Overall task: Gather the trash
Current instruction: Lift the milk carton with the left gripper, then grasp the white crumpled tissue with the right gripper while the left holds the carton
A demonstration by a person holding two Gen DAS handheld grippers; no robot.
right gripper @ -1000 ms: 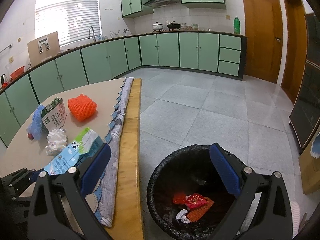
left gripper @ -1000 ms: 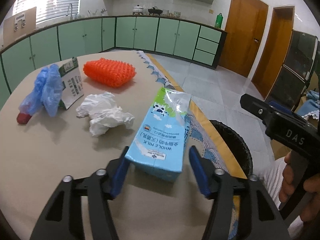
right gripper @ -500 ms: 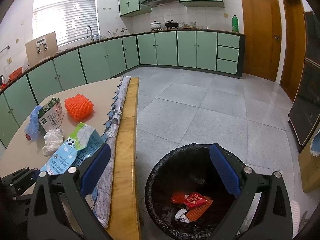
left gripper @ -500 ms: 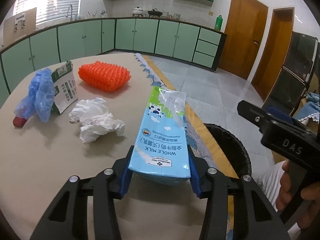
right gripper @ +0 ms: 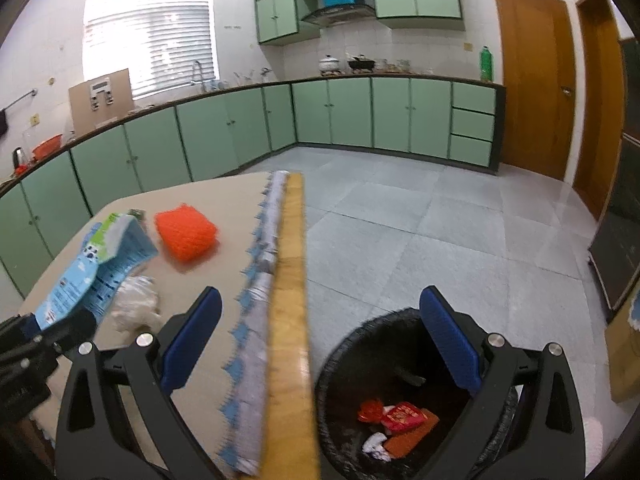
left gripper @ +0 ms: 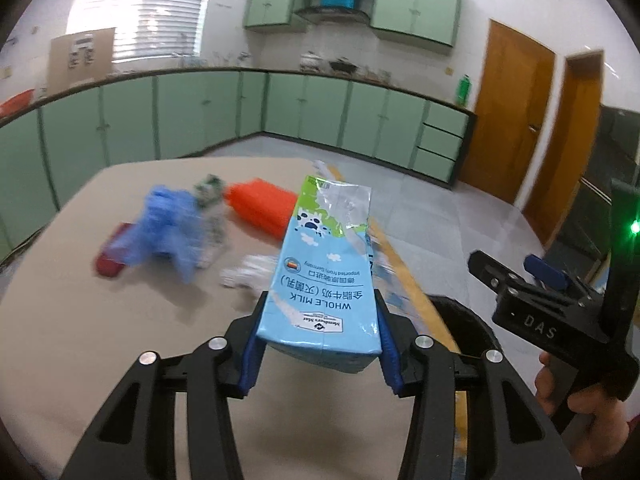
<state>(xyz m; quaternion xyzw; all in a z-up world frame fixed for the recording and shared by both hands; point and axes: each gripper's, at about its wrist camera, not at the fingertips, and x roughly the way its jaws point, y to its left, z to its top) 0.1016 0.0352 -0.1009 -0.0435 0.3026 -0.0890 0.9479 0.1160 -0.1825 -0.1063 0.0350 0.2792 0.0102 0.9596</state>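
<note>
Milk carton gripped and raised off the table; the bin stood just beside the table's edge.

The beige table carried the remaining litter, and the black-lined trash bin on the floor already held red wrappers and a white scrap. The left gripper had its blue pads pressed on both sides of the blue milk carton, which hung tilted clear of the tabletop. The right gripper hung over the bin and table edge, fingers wide apart and holding nothing. On the table lay an orange net sponge, a blue plastic bag, crumpled white paper and a small red piece.
</note>
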